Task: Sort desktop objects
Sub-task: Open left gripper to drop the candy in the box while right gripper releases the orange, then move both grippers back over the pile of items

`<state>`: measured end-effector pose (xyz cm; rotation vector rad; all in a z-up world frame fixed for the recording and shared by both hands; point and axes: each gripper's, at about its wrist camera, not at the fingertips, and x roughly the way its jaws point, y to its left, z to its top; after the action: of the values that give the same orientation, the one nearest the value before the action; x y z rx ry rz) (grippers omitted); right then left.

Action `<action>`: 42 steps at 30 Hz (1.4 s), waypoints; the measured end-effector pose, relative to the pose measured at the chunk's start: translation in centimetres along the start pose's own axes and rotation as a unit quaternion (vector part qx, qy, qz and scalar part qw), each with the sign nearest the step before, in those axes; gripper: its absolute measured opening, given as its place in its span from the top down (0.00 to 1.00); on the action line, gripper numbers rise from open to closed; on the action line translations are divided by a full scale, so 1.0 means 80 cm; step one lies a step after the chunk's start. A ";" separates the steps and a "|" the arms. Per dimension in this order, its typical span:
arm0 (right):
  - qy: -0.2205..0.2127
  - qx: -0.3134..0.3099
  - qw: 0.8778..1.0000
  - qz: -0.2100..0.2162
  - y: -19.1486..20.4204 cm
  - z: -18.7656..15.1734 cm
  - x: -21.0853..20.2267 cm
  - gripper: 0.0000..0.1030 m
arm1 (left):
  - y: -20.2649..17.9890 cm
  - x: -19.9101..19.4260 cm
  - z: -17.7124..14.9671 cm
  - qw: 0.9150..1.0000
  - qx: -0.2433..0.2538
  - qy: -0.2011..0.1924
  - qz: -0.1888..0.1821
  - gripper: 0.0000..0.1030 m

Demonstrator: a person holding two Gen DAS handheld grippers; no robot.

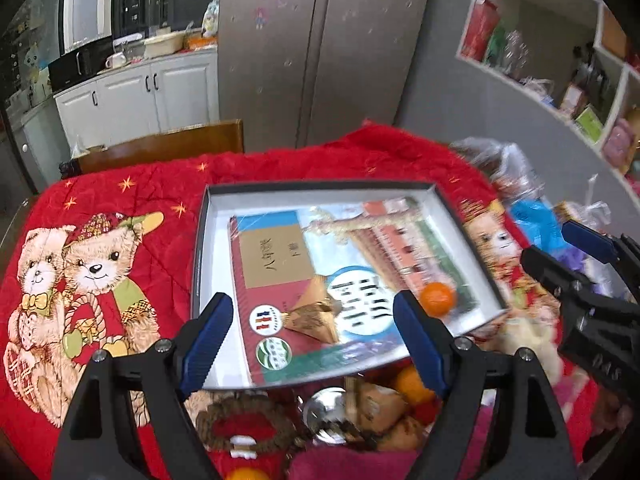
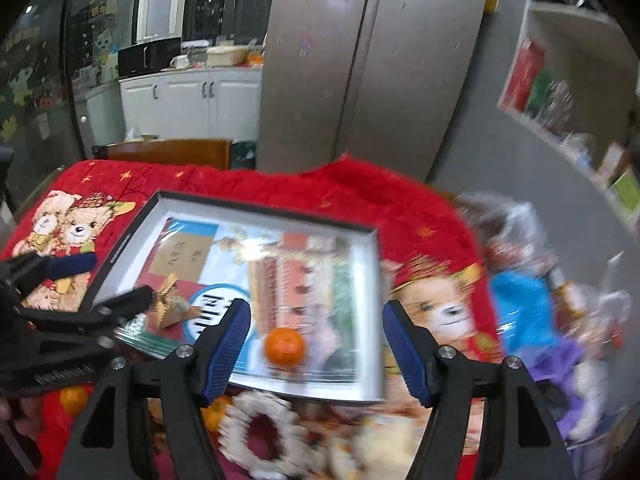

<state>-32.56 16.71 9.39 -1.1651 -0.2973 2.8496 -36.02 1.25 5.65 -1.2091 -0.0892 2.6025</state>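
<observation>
A shallow box (image 1: pixel 200 248) (image 2: pixel 120 248) with a dark rim and white inside lies on the red cloth. It holds a flat printed package (image 1: pixel 280 256), a brown pyramid packet (image 1: pixel 316 314) (image 2: pixel 170 306) and a mandarin (image 1: pixel 438 299) (image 2: pixel 285 345). My left gripper (image 1: pixel 316 344) (image 2: pixel 104 280) hovers open over the box's near edge with nothing between its blue pads. My right gripper (image 2: pixel 318 346) (image 1: pixel 560 248) is open too, above the box's near right corner, and the mandarin shows beyond its gap. In front of the box lie a woven ring (image 1: pixel 240 428) (image 2: pixel 260 432), more mandarins (image 1: pixel 412 380) (image 2: pixel 74 398), brown packets (image 1: pixel 380 404) and a shiny round thing (image 1: pixel 328 408).
A red quilted cloth with bears (image 1: pixel 92 264) (image 2: pixel 72 232) covers the table. Crinkled plastic bags with blue and purple contents (image 1: pixel 532 220) (image 2: pixel 524 304) crowd the right edge. A wooden chair back (image 1: pixel 160 146) stands behind the table, with a steel fridge (image 1: pixel 320 48) and wall shelves (image 1: pixel 560 60) beyond.
</observation>
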 end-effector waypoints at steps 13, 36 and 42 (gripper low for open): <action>-0.087 0.064 0.993 -0.036 -0.057 -0.034 -0.169 0.29 | -0.035 -0.168 -0.071 0.996 0.041 -0.081 -0.007 0.08; -0.007 0.149 0.988 -0.051 -0.109 -0.223 -0.146 0.28 | -0.078 -0.124 -0.197 0.998 0.034 -0.016 -0.050 0.03; 0.020 0.165 0.984 -0.062 -0.116 -0.241 -0.112 0.28 | -0.090 -0.097 -0.200 0.997 0.054 0.003 -0.048 0.03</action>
<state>-12.95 27.82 3.92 -1.0920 0.0993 2.6320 -17.54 5.21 2.17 -1.1478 -0.0056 2.4873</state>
